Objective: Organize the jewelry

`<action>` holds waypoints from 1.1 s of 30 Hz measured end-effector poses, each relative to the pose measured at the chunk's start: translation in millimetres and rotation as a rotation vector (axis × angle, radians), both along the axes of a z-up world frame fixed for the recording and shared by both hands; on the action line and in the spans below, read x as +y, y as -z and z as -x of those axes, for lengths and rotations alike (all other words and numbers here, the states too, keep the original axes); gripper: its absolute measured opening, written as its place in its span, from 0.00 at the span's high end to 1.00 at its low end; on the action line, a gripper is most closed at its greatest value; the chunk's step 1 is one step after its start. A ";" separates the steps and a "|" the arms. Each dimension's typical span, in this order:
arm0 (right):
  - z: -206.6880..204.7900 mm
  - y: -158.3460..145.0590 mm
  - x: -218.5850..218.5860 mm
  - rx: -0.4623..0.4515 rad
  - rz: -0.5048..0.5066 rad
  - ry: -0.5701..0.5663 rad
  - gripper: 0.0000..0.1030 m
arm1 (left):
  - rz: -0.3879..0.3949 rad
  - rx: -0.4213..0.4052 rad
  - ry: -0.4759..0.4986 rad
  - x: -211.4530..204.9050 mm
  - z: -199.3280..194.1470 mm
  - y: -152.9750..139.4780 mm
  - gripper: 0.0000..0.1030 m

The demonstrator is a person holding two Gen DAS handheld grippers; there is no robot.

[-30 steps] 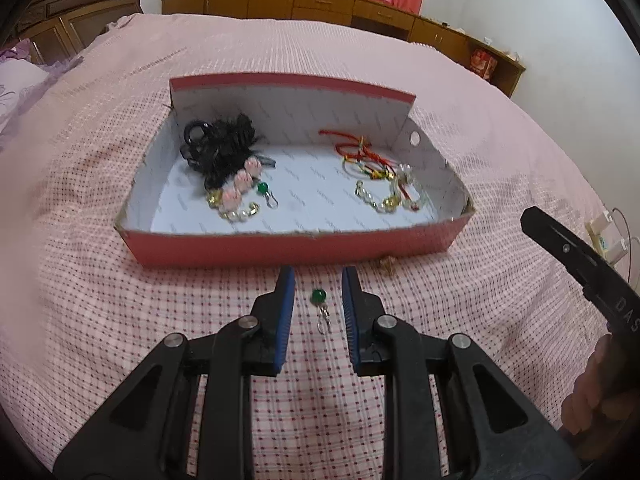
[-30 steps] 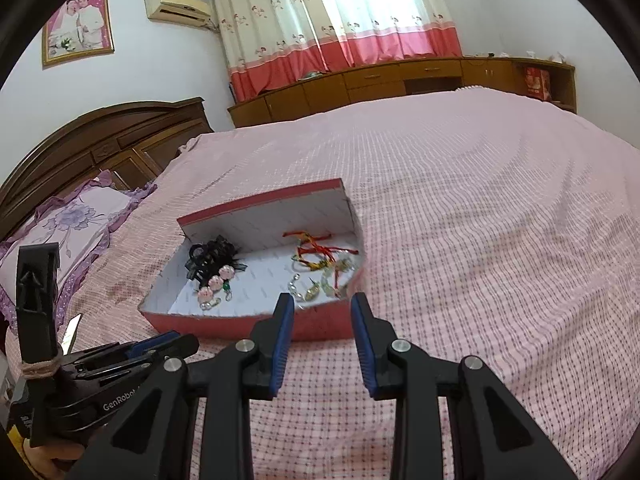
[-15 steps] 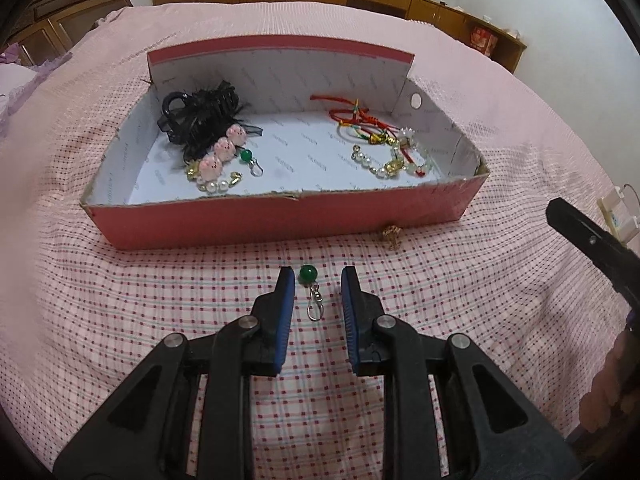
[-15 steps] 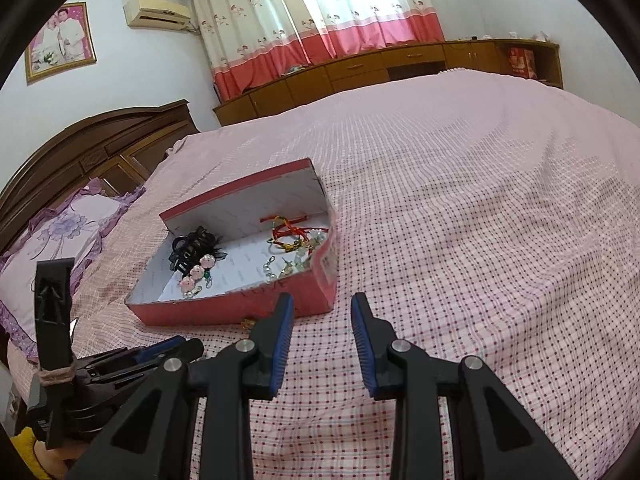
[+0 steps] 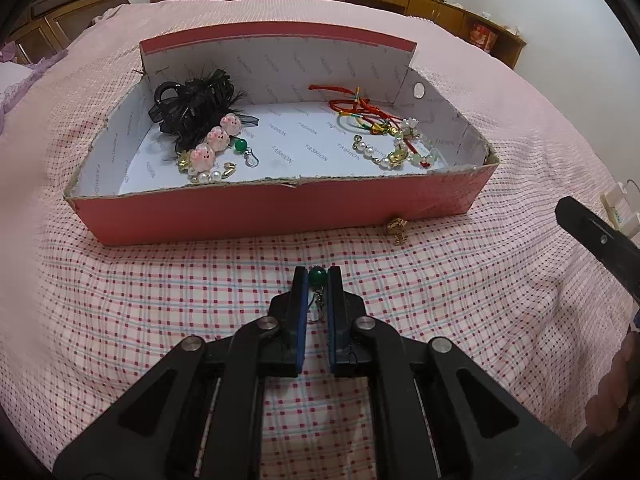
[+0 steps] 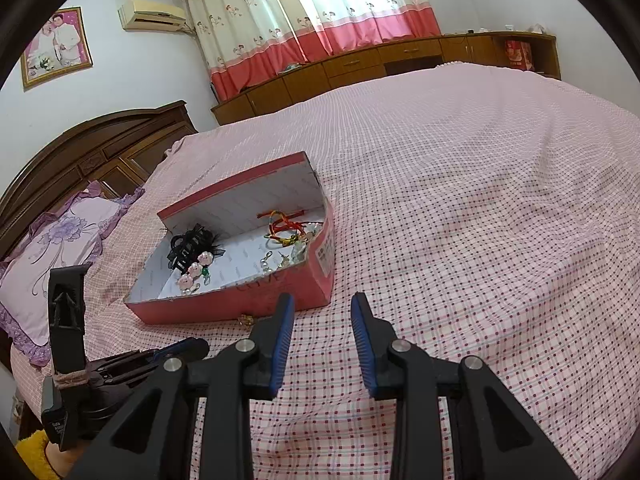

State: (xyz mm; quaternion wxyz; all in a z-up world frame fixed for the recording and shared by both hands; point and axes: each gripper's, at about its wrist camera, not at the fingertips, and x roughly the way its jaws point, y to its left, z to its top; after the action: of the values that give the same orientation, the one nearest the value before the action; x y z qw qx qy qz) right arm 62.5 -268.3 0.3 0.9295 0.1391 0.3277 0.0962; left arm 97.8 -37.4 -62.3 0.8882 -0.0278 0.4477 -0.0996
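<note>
Nearest of all, the left tongs (image 5: pixel 318 278) are clenched on a green bead earring (image 5: pixel 318 277), the bead pinched between the blue-lined tips and its small metal hook hanging down in the narrow gap behind them, just above the checked pink bedspread (image 5: pixel 160 300). The right tongs (image 6: pixel 322 312) hang released, their blue-padded fingers well apart and holding nothing, over the same bedspread; seen from the left wrist, one black arm of that tool juts in at the right edge. A little farther on, a small gold trinket (image 5: pixel 398 226) lies on the bedspread just beside the front wall of a red cardboard box (image 5: pixel 280 212), whose inside is white and printed with a repeated word. Within the box, toward its left end, sit a second green bead earring (image 5: pixel 241 146), a clip with three pink pig faces (image 5: pixel 216 138) and a few pearls and gold pieces, all touching or just beside a black hair claw with feathery trim (image 5: pixel 192 100) that rests nearer the back wall. Toward the right end lie a pearl and gold bracelet (image 5: pixel 384 152) with pale green beads, and behind it a tangle of red cord bracelets (image 5: pixel 352 106). Beyond the box the bed runs on to a low run of wooden cabinets (image 6: pixel 400 56) under pink and cream curtains (image 6: pixel 312 12). From the right wrist a purple flowered pillow (image 6: pixel 52 248) lies at the left against a dark wooden headboard (image 6: pixel 100 148), with a framed portrait (image 6: pixel 56 46) and an air conditioner (image 6: pixel 154 14) on the wall above.
</note>
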 end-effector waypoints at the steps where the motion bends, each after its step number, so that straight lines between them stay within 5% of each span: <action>1: 0.2 -0.4 0.7 0.000 0.000 -0.002 0.69 | 0.006 -0.002 0.001 0.8 1.4 -1.3 1.00; 18: -9.4 1.6 46.6 0.037 0.021 -0.100 0.69 | 0.044 -0.098 -0.061 34.6 24.0 -47.0 1.00; 33: -46.0 35.2 104.0 0.147 0.098 -0.164 0.69 | 0.064 -0.110 -0.135 72.8 19.3 -44.9 1.00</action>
State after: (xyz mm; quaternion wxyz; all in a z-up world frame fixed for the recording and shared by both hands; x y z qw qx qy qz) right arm 108.5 -164.3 -34.9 0.8977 0.0732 0.4095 0.1453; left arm 78.5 35.5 -17.4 0.9148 -0.0808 0.3919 -0.0550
